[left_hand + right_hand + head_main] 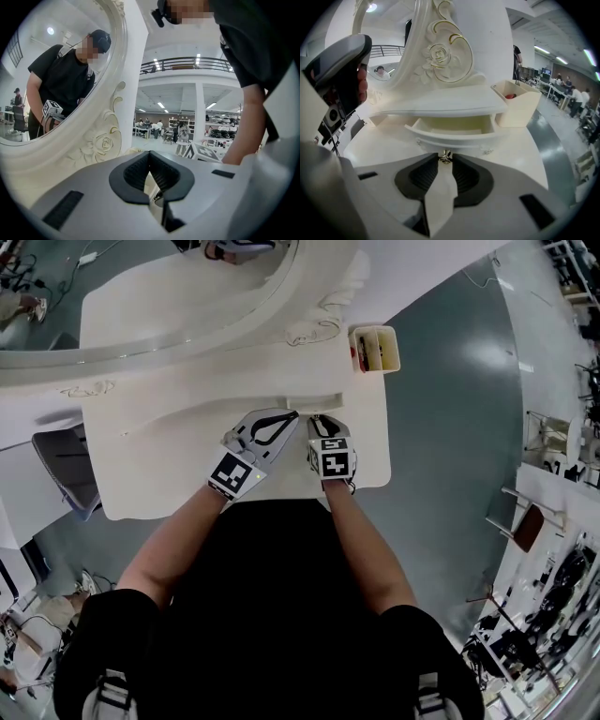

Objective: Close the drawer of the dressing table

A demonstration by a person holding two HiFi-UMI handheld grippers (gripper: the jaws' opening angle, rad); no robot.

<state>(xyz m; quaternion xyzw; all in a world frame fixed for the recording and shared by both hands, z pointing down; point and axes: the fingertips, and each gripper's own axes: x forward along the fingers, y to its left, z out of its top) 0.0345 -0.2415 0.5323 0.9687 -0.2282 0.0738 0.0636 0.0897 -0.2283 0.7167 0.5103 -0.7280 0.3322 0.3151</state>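
The white dressing table [169, 442] has a small drawer [454, 126] under its raised shelf, pulled out part way and showing an empty inside. Its small brass knob [445, 157] sits right at the tips of my right gripper [445, 158], whose jaws stand slightly apart on either side of it; I see no pad pressing on it. In the head view the right gripper [322, 420] points at the drawer front [309, 401]. My left gripper [292, 414] hovers just beside it, shut and empty, and its fingertips [146, 155] meet in the left gripper view.
An oval mirror [141, 296] in a carved frame [101, 140] stands at the back of the table. A cream holder [375, 348] with small items sits at the back right corner. A grey chair [66, 465] is at the left, and grey floor [450, 427] at the right.
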